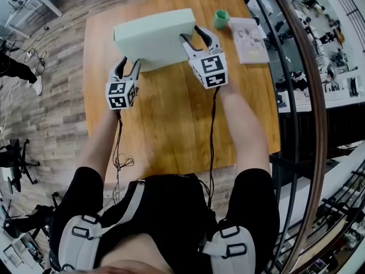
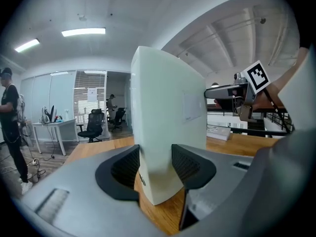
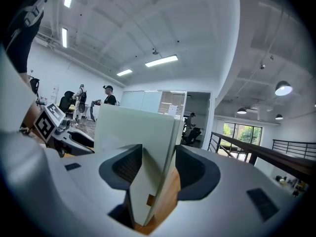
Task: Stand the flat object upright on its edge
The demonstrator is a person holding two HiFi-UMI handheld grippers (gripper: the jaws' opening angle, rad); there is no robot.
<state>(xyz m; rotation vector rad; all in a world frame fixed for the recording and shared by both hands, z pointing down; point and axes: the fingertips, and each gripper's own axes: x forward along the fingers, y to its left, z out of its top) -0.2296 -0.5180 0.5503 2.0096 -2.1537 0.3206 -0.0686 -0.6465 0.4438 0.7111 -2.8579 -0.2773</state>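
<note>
1. Foam slab [image 1: 154, 39], pale green, rectangular: upright on its long edge at the far middle of the table.
2. Left gripper [image 1: 128, 67]: jaws clamped on the slab's left end.
3. Right gripper [image 1: 194, 39]: jaws clamped on the slab's right end.
4. Table [image 1: 171, 130]: bare wood-grain top.
5. Green cup [image 1: 221, 19] and booklet [image 1: 249, 39]: far right corner, side by side.
6. Room: grey plank floor [image 1: 51, 96], curved railing [image 1: 308, 96] on the right, office chair [image 2: 91, 125], ceiling strip light [image 2: 83, 32].
</note>
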